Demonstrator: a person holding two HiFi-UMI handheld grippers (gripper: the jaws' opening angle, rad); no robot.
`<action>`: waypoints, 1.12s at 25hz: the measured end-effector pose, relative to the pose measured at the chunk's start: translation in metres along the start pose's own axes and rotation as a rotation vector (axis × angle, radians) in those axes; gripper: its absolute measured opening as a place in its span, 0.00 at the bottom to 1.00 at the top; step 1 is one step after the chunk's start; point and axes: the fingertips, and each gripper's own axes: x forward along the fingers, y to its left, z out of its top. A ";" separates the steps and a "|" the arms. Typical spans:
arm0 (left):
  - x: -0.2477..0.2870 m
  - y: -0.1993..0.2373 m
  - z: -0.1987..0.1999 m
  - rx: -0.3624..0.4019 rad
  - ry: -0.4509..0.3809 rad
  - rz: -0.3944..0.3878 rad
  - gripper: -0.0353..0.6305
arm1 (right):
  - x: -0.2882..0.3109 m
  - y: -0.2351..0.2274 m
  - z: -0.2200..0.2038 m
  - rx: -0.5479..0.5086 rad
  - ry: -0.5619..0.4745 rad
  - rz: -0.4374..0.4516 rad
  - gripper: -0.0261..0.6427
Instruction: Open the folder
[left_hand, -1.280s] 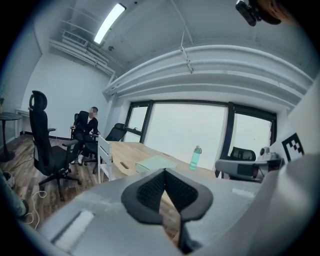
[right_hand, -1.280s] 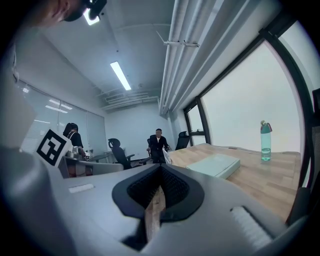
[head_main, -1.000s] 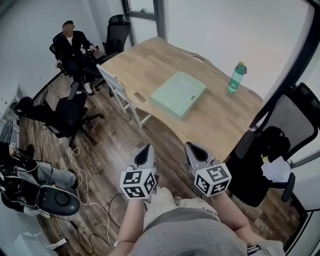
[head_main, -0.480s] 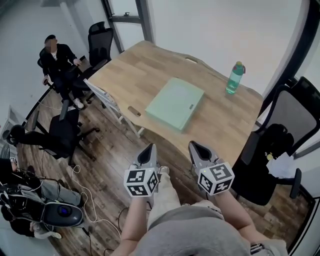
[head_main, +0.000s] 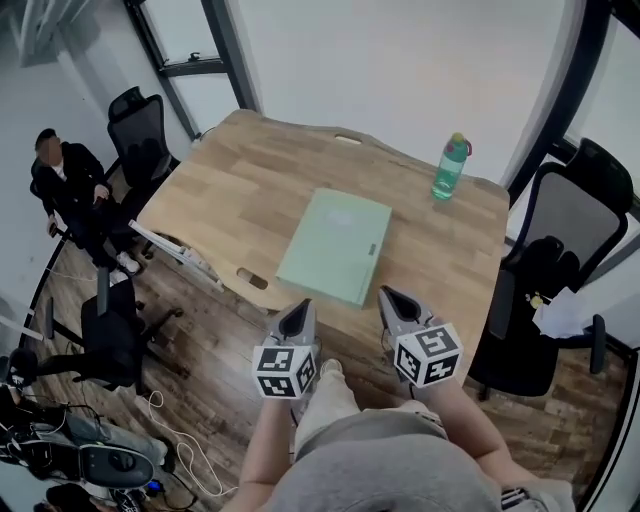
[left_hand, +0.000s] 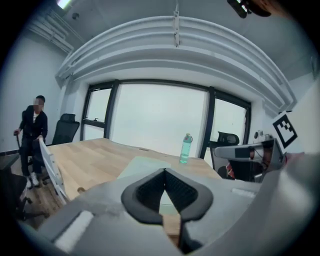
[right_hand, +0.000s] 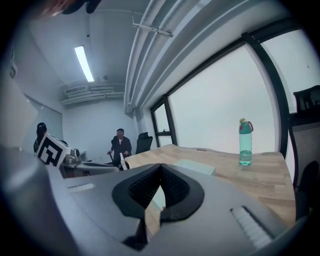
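Observation:
A pale green folder (head_main: 335, 245) lies closed and flat on the wooden table (head_main: 230, 190), near its front edge. Both grippers hover side by side short of that edge, pointing at the folder and apart from it. My left gripper (head_main: 297, 311) is shut with nothing between its pads. My right gripper (head_main: 391, 299) is likewise shut and empty. Past the closed tips of the left gripper (left_hand: 164, 171) the folder (left_hand: 142, 165) shows in the left gripper view. In the right gripper view the folder (right_hand: 194, 166) lies beyond the right gripper (right_hand: 160, 166).
A green water bottle (head_main: 449, 166) stands at the table's far right. Black office chairs (head_main: 558, 235) flank the table at right and far left. A person (head_main: 66, 180) sits at left. A white frame (head_main: 182, 251) leans at the table's left edge. Cables (head_main: 185, 440) trail on the floor.
Both grippers have moved forward toward the table together, and the folder now lies much nearer their tips. The jaws stayed shut.

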 end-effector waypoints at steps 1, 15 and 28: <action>0.009 0.002 0.001 0.015 0.012 -0.028 0.06 | 0.007 -0.005 -0.001 0.006 0.005 -0.020 0.04; 0.094 0.007 -0.034 0.172 0.220 -0.374 0.10 | 0.077 -0.059 -0.049 0.111 0.117 -0.215 0.04; 0.125 0.000 -0.092 0.517 0.401 -0.604 0.44 | 0.109 -0.087 -0.113 0.181 0.263 -0.306 0.04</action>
